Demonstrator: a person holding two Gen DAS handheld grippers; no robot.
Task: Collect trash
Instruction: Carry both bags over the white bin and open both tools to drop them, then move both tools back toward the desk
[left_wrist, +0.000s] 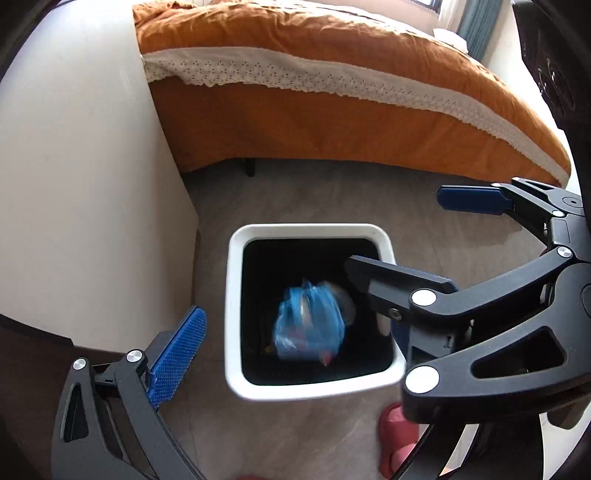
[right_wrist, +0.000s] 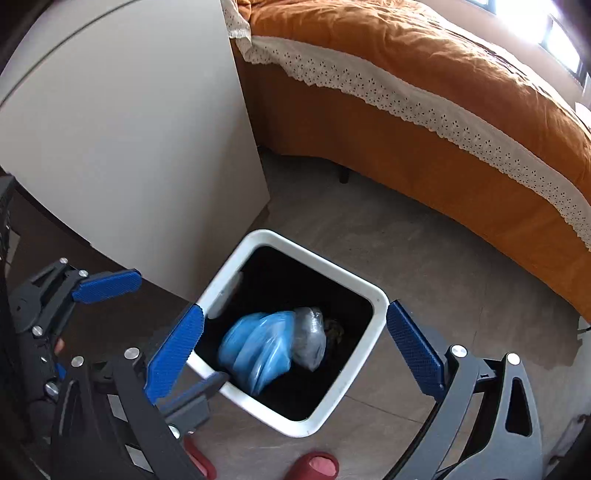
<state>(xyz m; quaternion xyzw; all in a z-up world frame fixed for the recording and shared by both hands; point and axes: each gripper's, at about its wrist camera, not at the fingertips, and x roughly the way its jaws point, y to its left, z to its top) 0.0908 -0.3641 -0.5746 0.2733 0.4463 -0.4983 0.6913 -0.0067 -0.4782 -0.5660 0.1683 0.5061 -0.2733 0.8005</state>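
Observation:
A white square bin (left_wrist: 233, 295) with a black inside stands on the floor; it also shows in the right wrist view (right_wrist: 376, 295). A crumpled blue plastic bag (left_wrist: 308, 325) is inside the bin mouth, blurred, touched by no gripper; it shows in the right wrist view too (right_wrist: 258, 347). My right gripper (right_wrist: 295, 350) is open, its blue pads (right_wrist: 177, 350) either side of the bin, above it. It crosses the left wrist view (left_wrist: 417, 240) from the right. My left gripper (left_wrist: 295, 343) is open, only its left pad (left_wrist: 177, 354) clearly visible beside the bin.
A white cabinet (left_wrist: 85, 184) stands left of the bin. A bed with an orange cover (left_wrist: 332, 74) and a lace-edged sheet lies behind. Red slippers (right_wrist: 314, 467) are on the grey floor just in front of the bin.

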